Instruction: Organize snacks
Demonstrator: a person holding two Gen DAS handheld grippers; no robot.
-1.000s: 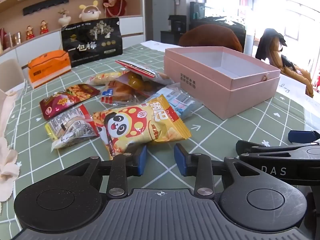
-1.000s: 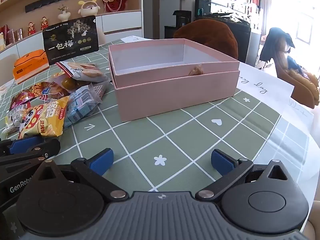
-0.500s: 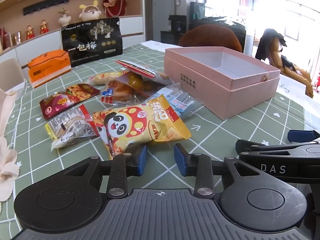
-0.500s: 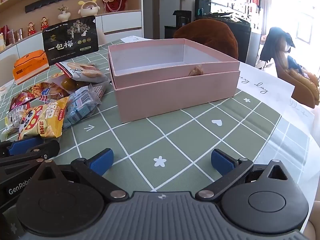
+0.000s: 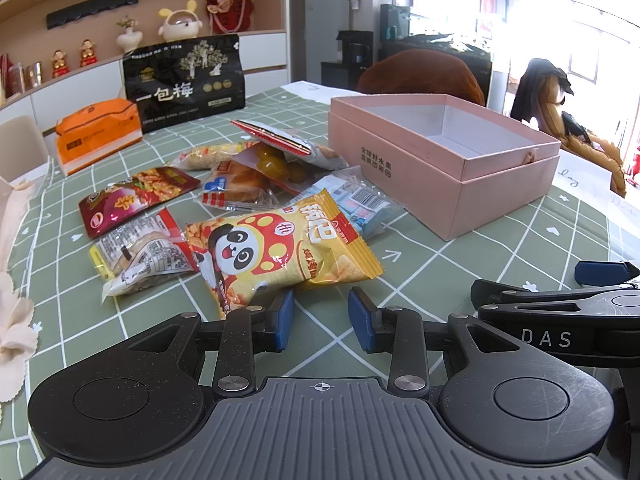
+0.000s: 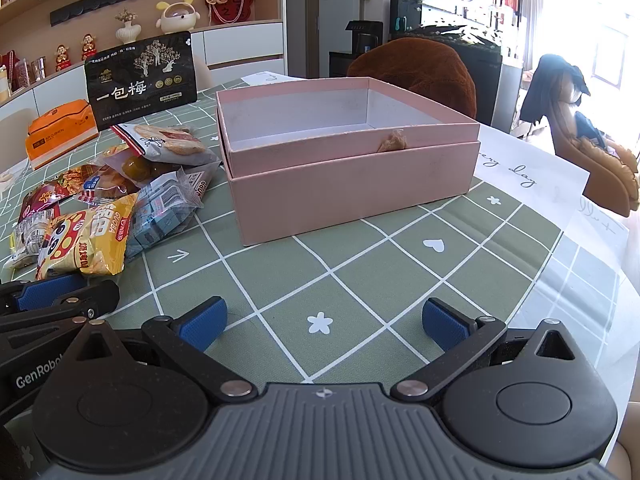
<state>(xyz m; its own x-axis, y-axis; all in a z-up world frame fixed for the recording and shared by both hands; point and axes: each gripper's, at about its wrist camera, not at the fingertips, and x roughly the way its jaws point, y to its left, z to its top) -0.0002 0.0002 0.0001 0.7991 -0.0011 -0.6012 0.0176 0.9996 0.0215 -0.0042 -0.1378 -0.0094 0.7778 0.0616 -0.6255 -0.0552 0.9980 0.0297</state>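
Left tongs: the left tongs (image 5: 320, 314) are held low over the table (image 5: 460, 280), jaws a narrow gap apart, nothing between them; no shift is seen against the earlier views.
Right tongs: the right tongs (image 6: 324, 322) are spread wide and empty, over bare cloth near the box front; likewise unchanged.
Nearest snack: the yellow panda chip bag (image 5: 280, 252) lies flat just beyond the left tongs' tips, apparently untouched.
Snack pile: further left and beyond, a silver-wrapped packet (image 5: 140, 256), a maroon peanut packet (image 5: 132, 198), a bread packet (image 5: 236, 184), a blue-and-clear packet (image 5: 360, 204) and a red-edged cracker packet (image 5: 288, 146) are heaped loosely, some overlapping.
Box: the pink box (image 6: 344, 172) stands open to the right of the pile; its visible interior holds no snacks.
Change: nothing has been moved; both tongs are paused.
Meaning: sorting is judged not yet begun; the panda bag is the likeliest first pick, for which the left jaws would probably need widening.
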